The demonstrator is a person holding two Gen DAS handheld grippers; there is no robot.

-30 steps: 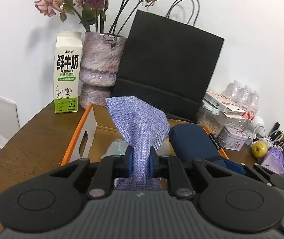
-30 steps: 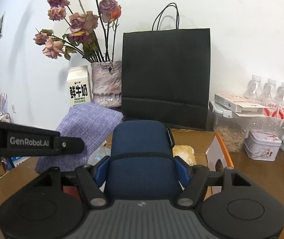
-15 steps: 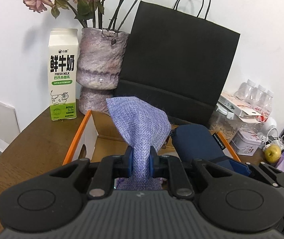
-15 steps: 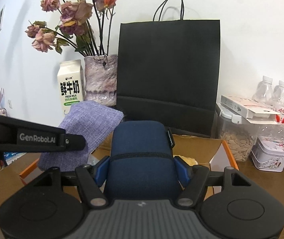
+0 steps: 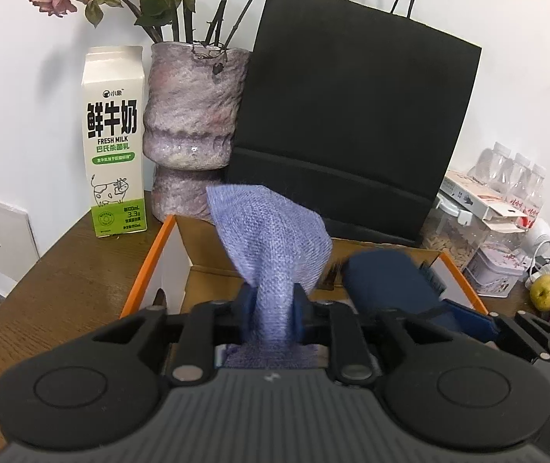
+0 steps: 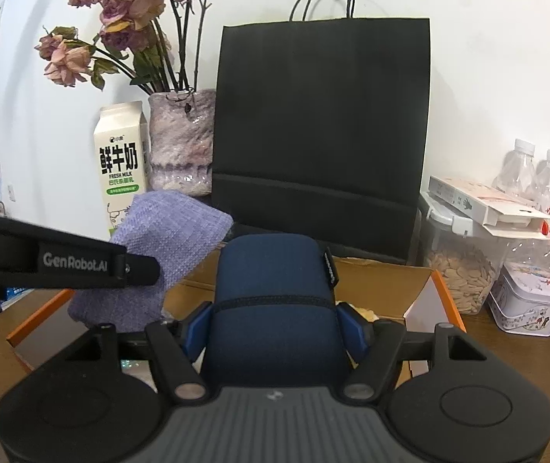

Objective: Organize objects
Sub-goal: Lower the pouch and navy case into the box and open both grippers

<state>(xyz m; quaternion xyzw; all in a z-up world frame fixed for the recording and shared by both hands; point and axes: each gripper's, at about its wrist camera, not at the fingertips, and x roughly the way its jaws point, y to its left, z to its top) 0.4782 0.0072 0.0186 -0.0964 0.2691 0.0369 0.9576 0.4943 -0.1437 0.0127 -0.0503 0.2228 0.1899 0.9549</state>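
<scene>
Two tools each carry one soft thing over the open box (image 5: 147,266), so nothing is put away yet, I think. Left tool (image 5: 271,310): its jaws have just been opening a little, with the purple cloth bag (image 5: 271,239) between them, pads touching it. Right tool (image 6: 273,326) squeezes the blue pouch (image 6: 273,281). Compared with a second ago, the milk carton (image 5: 114,142) and black bag (image 5: 356,115) look nearer.
</scene>
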